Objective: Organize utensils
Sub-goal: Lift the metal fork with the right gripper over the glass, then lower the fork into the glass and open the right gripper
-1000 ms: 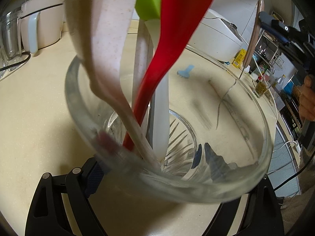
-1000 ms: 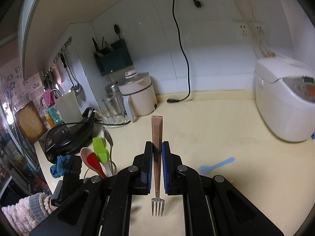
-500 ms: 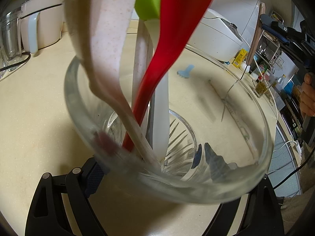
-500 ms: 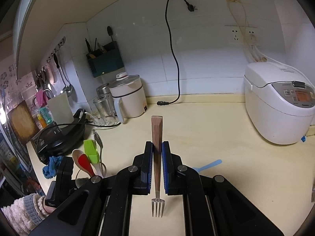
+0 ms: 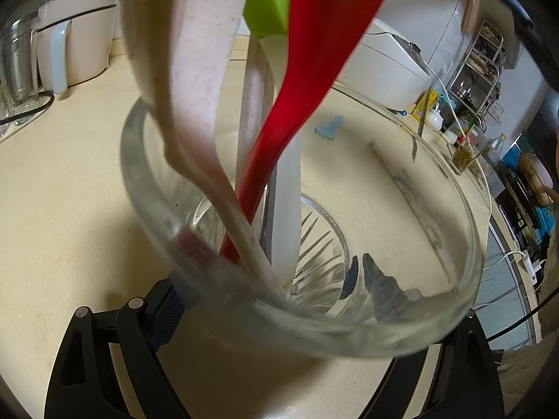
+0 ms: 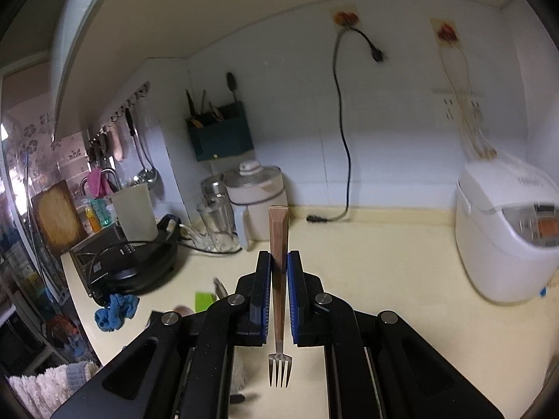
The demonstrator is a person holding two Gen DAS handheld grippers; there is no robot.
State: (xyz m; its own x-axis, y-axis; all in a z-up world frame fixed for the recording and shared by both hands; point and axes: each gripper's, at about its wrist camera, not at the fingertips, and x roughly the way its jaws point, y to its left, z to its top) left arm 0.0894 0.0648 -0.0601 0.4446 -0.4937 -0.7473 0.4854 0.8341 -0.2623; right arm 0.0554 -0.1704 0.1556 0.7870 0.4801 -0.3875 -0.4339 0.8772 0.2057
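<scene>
A clear glass cup (image 5: 464, 244) fills the left wrist view, with my left gripper (image 5: 314, 317) shut on its sides. Inside it stand a red spatula (image 5: 314, 70), a pale pink spoon (image 5: 181, 52), a green brush (image 5: 269, 3) with a white handle, and a metal utensil. My right gripper (image 6: 278, 269) is shut on a fork (image 6: 278, 230) with a wooden handle; its tines (image 6: 278, 370) point back toward the camera. That fork (image 5: 471, 3) also hangs at the upper right of the left view, above and beyond the cup. The green brush tip (image 6: 204, 301) peeks out beside the right gripper's left finger.
A small blue plastic utensil (image 5: 330, 126) lies on the cream counter (image 6: 401, 279) beyond the cup. A white rice cooker (image 6: 506, 237) stands at the right. A white kettle (image 6: 258, 202), glass jar (image 6: 215, 223), black griddle (image 6: 139, 265) and blue cloth (image 6: 115, 310) sit at the left.
My right gripper has risen with the fork, so the cup's utensils sit lower in its view. In the left view the fork moved up. The cup and left gripper stayed still.
</scene>
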